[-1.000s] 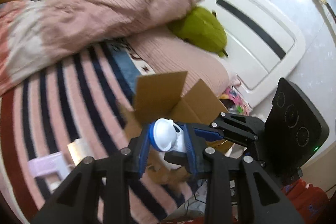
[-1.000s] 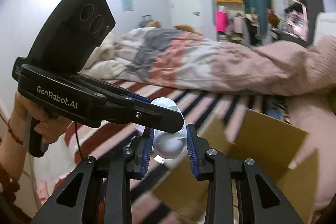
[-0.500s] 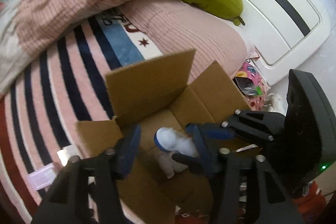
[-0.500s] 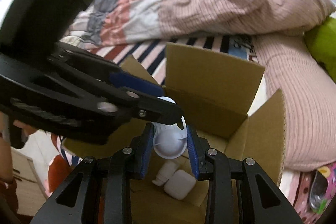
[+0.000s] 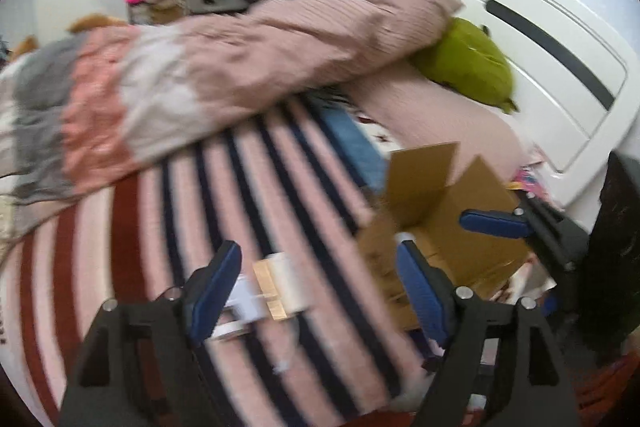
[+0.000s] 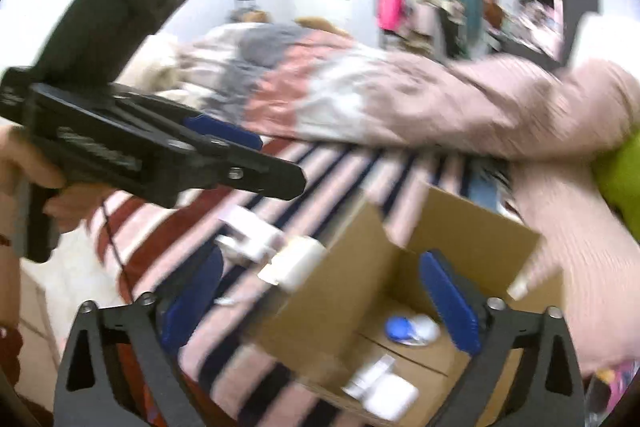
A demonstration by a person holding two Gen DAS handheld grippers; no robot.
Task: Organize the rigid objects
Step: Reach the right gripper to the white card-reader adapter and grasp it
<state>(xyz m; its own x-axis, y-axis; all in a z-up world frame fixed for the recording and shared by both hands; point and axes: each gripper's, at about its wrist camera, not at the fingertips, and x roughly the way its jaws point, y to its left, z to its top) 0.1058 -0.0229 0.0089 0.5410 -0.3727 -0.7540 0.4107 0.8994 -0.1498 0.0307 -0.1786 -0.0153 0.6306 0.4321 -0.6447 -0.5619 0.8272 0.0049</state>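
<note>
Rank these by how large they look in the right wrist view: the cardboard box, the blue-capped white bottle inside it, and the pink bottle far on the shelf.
1. cardboard box, by far the largest.
2 and 3. blue-capped white bottle and pink bottle look about alike; the pink one stands much farther away, so I do not rank them.

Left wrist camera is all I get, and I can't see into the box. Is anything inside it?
Observer: Yes. The right wrist view shows a white bottle with a blue cap lying on the floor of the cardboard box.
Operator: Is it all alone?
Observer: No. A white case lies apart from it, nearer the camera.
Operator: Is the right gripper grabbing anything?
Observer: No. The right gripper has just been opening; its pads press on nothing.
</note>
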